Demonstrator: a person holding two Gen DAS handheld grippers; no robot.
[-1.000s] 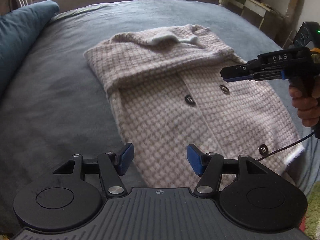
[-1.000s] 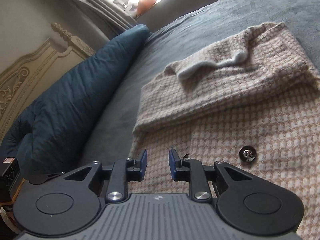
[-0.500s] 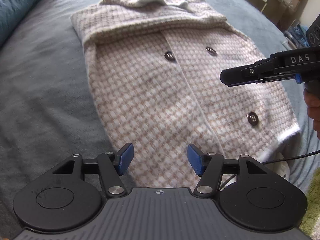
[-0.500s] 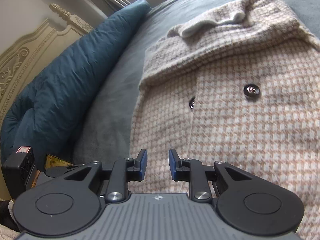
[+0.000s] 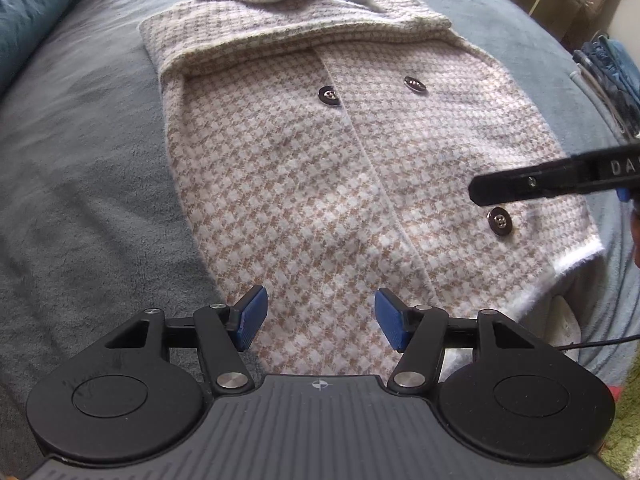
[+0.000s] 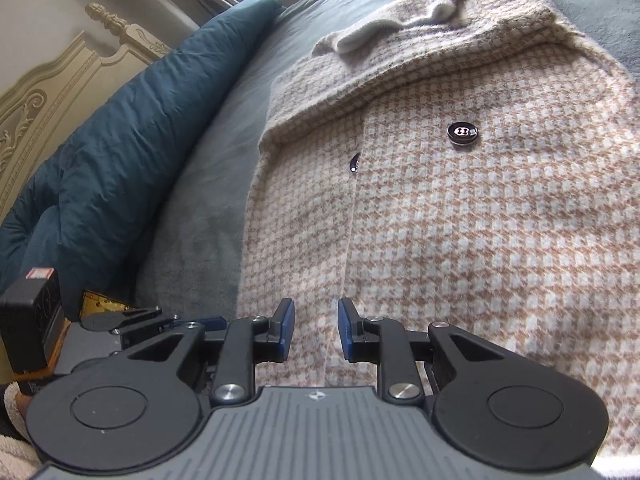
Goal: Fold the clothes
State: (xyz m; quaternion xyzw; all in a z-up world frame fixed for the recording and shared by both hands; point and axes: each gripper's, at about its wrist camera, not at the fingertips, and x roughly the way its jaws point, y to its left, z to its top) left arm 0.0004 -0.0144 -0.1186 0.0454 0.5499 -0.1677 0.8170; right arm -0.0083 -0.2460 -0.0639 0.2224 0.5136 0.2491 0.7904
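Note:
A beige and white houndstooth jacket (image 5: 320, 160) lies flat on the bed, buttoned, with dark buttons (image 5: 500, 221) down its front and its top part folded over at the far end. My left gripper (image 5: 318, 318) hovers open above the jacket's near hem with nothing between its blue pads. My right gripper (image 6: 314, 328) hangs over the jacket's front seam. Its pads stand a narrow gap apart and nothing is between them. In the left wrist view the right gripper (image 5: 480, 194) reaches in from the right, above the lower button.
The grey-blue bed cover (image 5: 80, 168) surrounds the jacket. A long teal pillow (image 6: 120, 140) lies along a carved cream headboard (image 6: 44, 92). Folded blue clothes (image 5: 612, 76) sit at the bed's far right edge. A cable (image 5: 600, 340) trails near the hem.
Both grippers have drawn back toward the jacket's near hem and tilted downward, so more of the jacket front shows. The jaws of both have kept their width.

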